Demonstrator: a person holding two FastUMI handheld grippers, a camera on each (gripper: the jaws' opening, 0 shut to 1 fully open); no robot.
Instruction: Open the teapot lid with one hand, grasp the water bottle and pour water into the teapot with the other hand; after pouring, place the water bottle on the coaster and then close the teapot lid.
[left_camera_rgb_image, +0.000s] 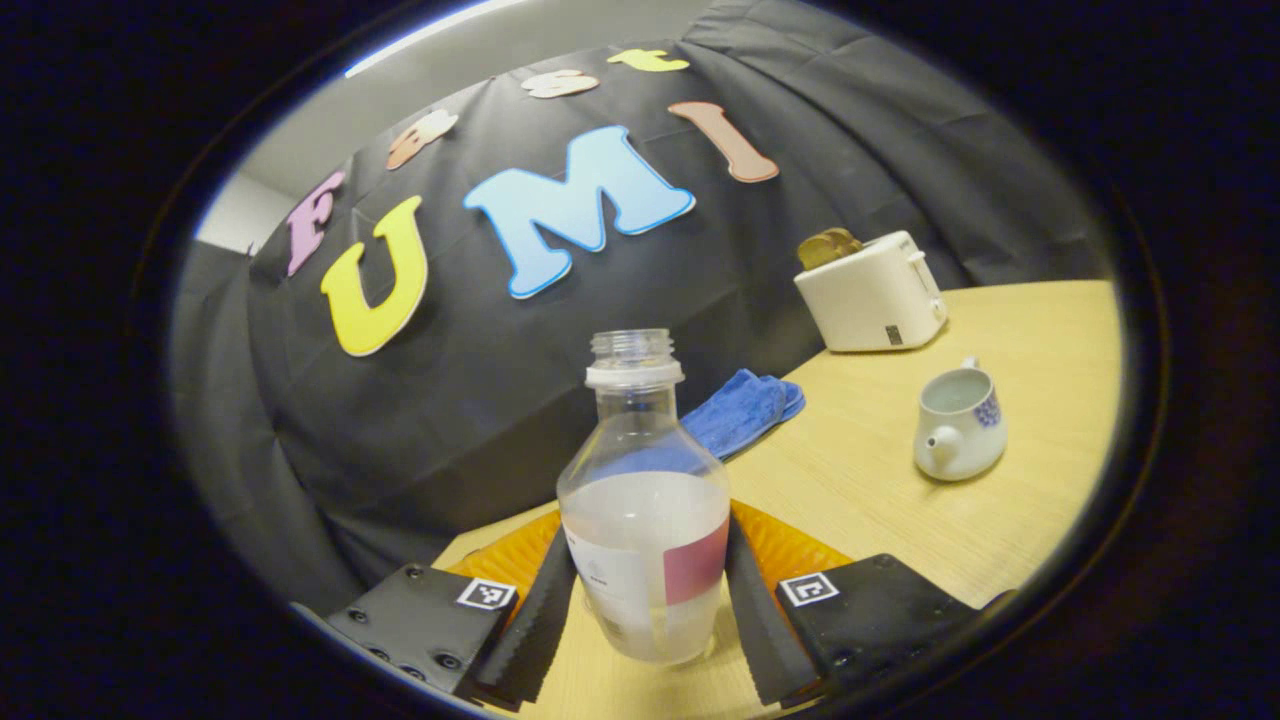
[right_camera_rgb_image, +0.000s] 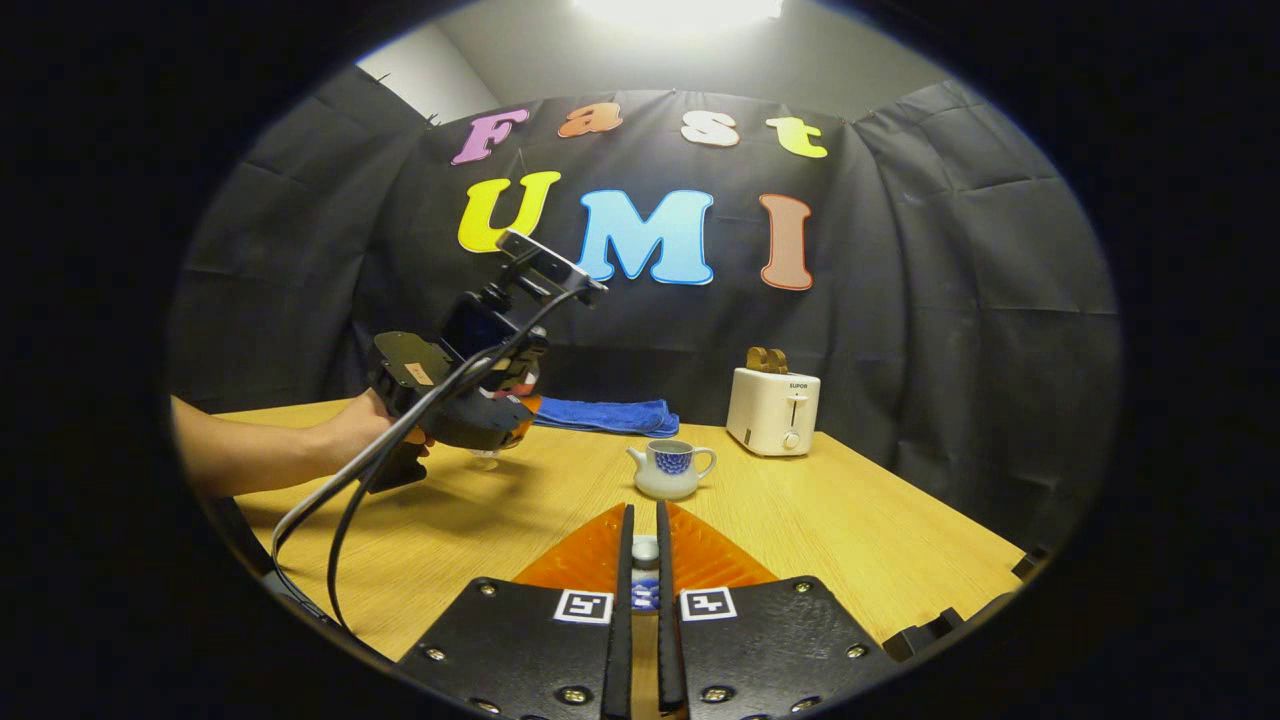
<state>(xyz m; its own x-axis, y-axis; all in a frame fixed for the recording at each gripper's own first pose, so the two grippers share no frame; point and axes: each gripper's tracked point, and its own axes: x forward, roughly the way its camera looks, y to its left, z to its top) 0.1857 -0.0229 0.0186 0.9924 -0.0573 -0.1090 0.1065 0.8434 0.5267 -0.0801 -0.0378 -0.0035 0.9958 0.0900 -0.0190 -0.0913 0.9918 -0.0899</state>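
Observation:
A clear uncapped water bottle, about half full, stands upright between the fingers of my left gripper, which press on both its sides. In the right gripper view a person's hand holds that left gripper low over the table's left part, the bottle's base showing just under it. The white teapot with a blue pattern sits lidless at mid-table. My right gripper is shut on the teapot lid, whose white knob shows in the narrow gap between the fingers.
A white toaster with toast in it stands at the back of the wooden table. A folded blue cloth lies by the black booth wall. Black cables hang from the left gripper.

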